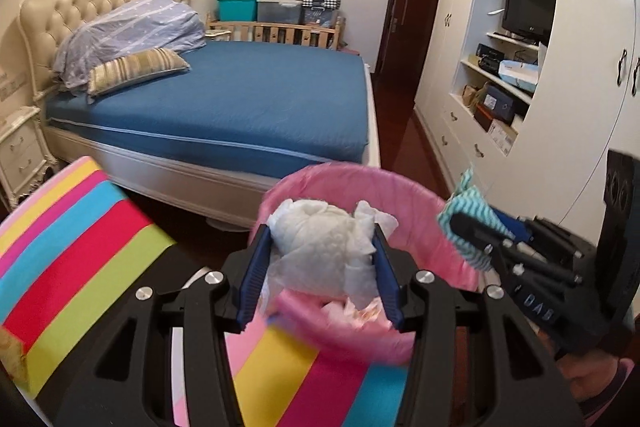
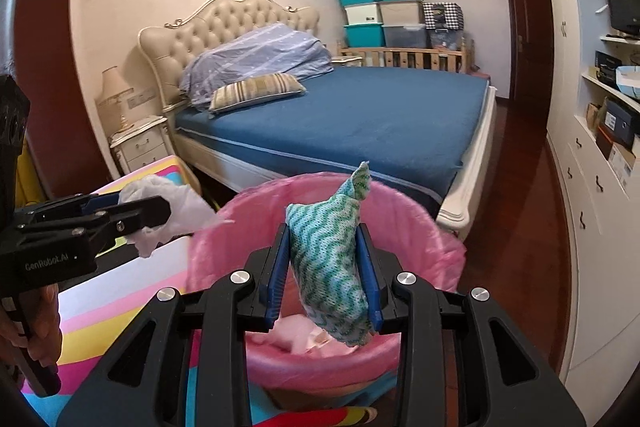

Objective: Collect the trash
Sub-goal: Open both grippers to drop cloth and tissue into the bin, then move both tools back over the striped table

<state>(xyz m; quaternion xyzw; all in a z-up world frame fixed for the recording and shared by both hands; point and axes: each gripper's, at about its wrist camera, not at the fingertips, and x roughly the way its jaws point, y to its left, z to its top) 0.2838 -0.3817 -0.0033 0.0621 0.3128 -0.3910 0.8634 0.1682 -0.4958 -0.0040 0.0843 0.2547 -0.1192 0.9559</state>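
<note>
A bin with a pink liner [image 1: 404,199] [image 2: 248,215] stands beside the striped table. My left gripper [image 1: 322,251] is shut on a crumpled white tissue [image 1: 320,235] and holds it over the bin's near left rim; it also shows in the right wrist view [image 2: 150,217] with the tissue [image 2: 168,199]. My right gripper [image 2: 326,267] is shut on a teal and white zigzag cloth [image 2: 326,255] above the bin's opening; it also shows in the left wrist view [image 1: 466,227] with the cloth [image 1: 464,203]. Pale trash [image 2: 304,337] lies in the bin.
A table with a bright striped cloth [image 1: 80,251] lies at the left and under the grippers. A bed with a blue cover [image 1: 248,99] stands behind the bin. White wardrobes with shelves [image 1: 496,87] line the right wall, with dark wood floor [image 2: 516,227] between.
</note>
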